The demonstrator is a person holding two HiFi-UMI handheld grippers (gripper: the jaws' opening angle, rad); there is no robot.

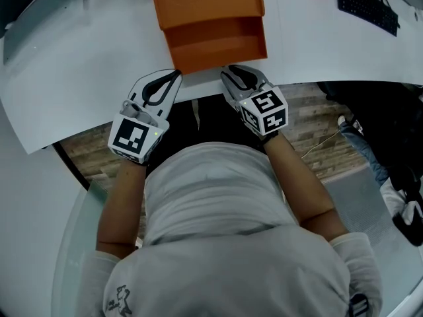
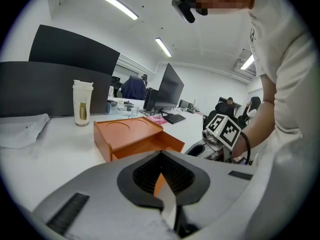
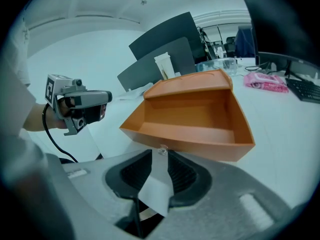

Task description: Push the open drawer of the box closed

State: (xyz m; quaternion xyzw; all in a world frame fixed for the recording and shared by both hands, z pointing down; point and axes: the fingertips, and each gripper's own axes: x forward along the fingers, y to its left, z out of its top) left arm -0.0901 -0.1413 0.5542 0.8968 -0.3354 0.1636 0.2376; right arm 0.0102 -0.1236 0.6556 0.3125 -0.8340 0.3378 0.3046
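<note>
At the near edge of a white tabletop (image 1: 86, 78), an orange wooden box (image 1: 205, 2) stood with its shallow orange drawer (image 1: 218, 45) pulled out toward the person; the drawer's front ran crosswise just beyond both tongs, its sliding axis pointing straight away from them; the right tongs (image 1: 227, 72), parted by a narrow slit and empty, sat just before the middle of that front, seemingly the better placed; the left tongs (image 1: 176, 75), tips together on nothing, hung by its left corner.

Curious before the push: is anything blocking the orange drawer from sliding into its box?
Nothing visible does. The drawer is empty, and the left tool and right tool face its front with nothing between.
</note>
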